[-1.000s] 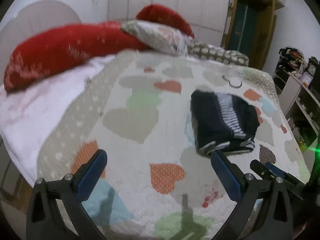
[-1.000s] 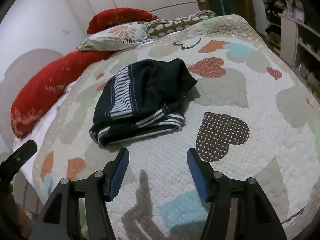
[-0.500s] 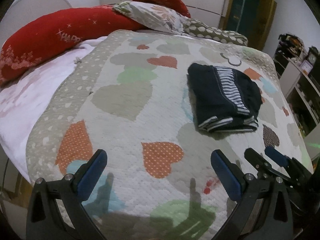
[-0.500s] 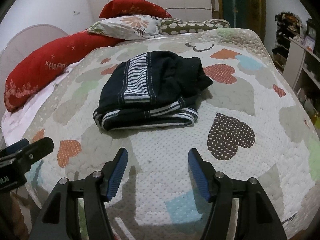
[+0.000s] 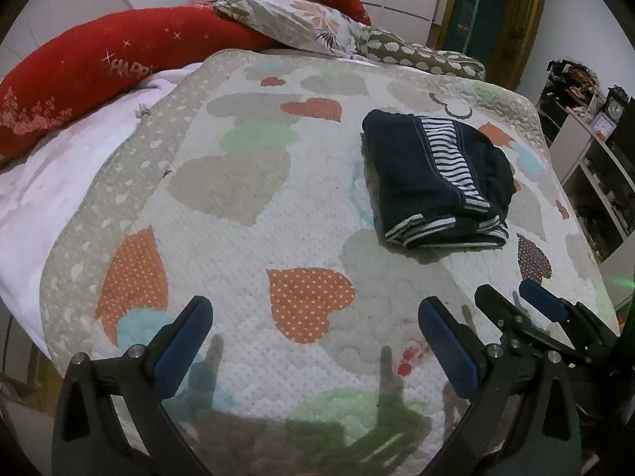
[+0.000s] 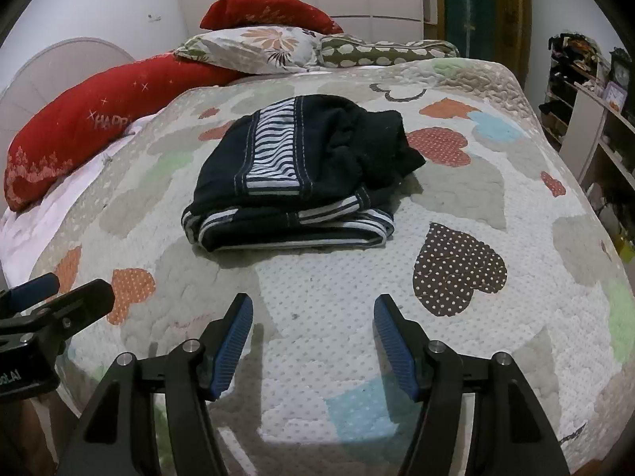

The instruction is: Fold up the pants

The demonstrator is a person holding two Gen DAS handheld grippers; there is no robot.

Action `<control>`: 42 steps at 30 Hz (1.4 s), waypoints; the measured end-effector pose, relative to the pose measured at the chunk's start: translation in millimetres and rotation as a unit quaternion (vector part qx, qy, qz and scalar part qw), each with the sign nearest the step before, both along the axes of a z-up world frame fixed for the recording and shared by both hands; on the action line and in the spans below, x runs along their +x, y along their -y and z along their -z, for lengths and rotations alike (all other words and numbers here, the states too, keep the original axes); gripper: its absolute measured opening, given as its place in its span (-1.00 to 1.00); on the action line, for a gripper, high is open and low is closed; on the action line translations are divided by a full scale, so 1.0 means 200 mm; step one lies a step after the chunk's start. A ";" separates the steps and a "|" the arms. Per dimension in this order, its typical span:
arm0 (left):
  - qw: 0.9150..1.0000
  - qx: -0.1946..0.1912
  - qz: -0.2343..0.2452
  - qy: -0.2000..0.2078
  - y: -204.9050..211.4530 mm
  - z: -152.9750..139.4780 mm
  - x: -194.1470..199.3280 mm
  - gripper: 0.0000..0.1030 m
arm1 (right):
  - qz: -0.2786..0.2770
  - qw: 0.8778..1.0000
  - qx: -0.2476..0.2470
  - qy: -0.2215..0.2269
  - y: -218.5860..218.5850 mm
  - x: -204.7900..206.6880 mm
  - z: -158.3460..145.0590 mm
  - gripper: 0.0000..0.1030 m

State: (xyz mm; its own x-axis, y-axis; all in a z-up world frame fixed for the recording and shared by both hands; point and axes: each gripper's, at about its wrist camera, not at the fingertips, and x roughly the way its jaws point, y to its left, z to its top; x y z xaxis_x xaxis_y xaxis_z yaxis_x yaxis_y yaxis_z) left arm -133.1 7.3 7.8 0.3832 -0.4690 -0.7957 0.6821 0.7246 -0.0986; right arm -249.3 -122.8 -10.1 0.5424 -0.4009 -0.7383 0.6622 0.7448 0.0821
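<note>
Dark navy pants with a white-striped side band lie folded in a compact bundle on the heart-patterned quilt. In the left wrist view the pants sit at the right of the bed. My left gripper is open and empty, above the near edge of the bed, well short and left of the pants. My right gripper is open and empty, just in front of the pants. Each gripper shows in the other's view: the right one and the left one.
Red pillows, a floral pillow and a dotted olive pillow line the head of the bed. A pink sheet lies at the left. Shelves stand to the right, a dark door behind.
Both grippers have drawn back from the pants toward the near edge of the bed and risen. The pants stay folded in place. Both grippers stay open.
</note>
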 end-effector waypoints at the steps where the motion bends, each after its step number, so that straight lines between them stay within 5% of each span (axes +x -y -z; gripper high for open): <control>1: 1.000 0.001 0.000 -0.001 0.00 0.00 0.00 1.00 | 0.000 1.000 -0.001 -0.001 0.00 0.00 0.00 0.32; 42: 1.000 0.004 0.002 -0.015 0.01 0.05 0.00 1.00 | -0.008 1.000 -0.021 -0.015 -0.05 0.03 0.01 0.34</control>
State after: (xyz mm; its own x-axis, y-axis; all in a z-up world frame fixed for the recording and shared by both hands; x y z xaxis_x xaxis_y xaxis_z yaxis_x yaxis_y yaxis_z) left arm -132.3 5.6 -2.0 0.3566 -0.4644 -0.8107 0.6815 0.7229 -0.1143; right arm -242.5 -113.5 -11.5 0.5275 -0.4239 -0.7362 0.6520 0.7576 0.0310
